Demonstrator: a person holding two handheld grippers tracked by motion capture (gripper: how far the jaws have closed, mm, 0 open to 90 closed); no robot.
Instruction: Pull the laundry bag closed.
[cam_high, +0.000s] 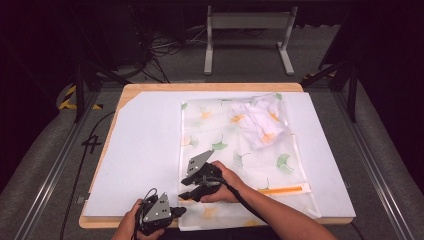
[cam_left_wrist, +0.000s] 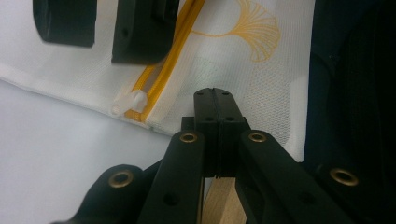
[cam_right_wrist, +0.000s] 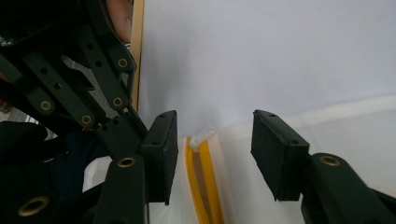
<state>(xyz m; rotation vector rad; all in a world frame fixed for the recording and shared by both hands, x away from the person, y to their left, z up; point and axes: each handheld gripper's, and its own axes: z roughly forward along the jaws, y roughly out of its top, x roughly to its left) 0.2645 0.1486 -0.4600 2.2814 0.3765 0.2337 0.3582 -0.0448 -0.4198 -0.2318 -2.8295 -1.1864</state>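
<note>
White board (cam_high: 145, 150) covers the table, and a leaf-printed mesh bag (cam_high: 240, 150) lies across it. At the bag's near corner the left gripper (cam_left_wrist: 214, 95) pinches the fabric, seemingly, jaws together. Right gripper (cam_right_wrist: 212, 154) stands half open astride the yellow zipper (cam_right_wrist: 205, 186).

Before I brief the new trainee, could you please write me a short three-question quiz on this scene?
1. True or false: the left gripper has its fingers shut on the mesh bag.
2. What lies between the right gripper's fingers? A) the white garment B) the yellow zipper C) the table edge
3. Where does the white zipper pull sit?

Key:
1. True; the left fingers are pressed together on the bag's near hem.
2. B; the yellow zipper runs between the open fingers, not yet touched.
3. At the zipper's end, by the bag's corner beside the left gripper.
</note>
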